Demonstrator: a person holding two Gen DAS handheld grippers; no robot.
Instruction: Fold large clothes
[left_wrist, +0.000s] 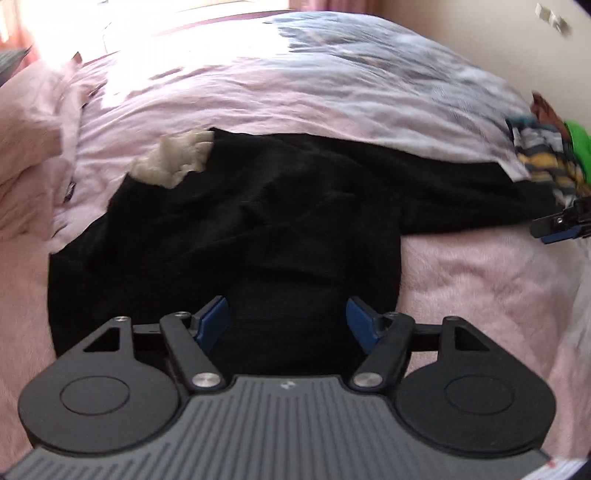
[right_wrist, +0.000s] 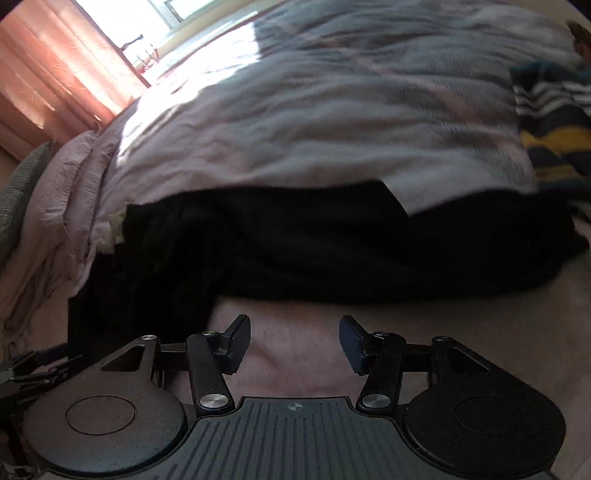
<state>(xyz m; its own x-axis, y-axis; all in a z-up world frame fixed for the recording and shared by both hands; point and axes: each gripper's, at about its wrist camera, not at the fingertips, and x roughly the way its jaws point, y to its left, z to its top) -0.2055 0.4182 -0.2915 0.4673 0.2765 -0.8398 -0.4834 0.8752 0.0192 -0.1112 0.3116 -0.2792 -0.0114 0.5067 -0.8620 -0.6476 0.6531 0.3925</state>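
Your left gripper (left_wrist: 286, 323) hangs wide open directly over the black garment (left_wrist: 258, 206), which runs left-right across the frame's middle; your right gripper (right_wrist: 293, 343), also open, sits over bare pink bedding (right_wrist: 480, 332).

One black garment (left_wrist: 258, 206) is lying on one bed with pink bedding (left_wrist: 461, 280). One cream lining patch (left_wrist: 173, 158) is showing at its edge. One striped garment (left_wrist: 543, 162) and one green item (left_wrist: 578, 144) are lying at the far right. Two grippers are showing: the left gripper (left_wrist: 288, 325) and the right gripper (right_wrist: 294, 341), each with fingers spread apart. One orange curtain (right_wrist: 55, 74) is hanging by one window (right_wrist: 177, 11).
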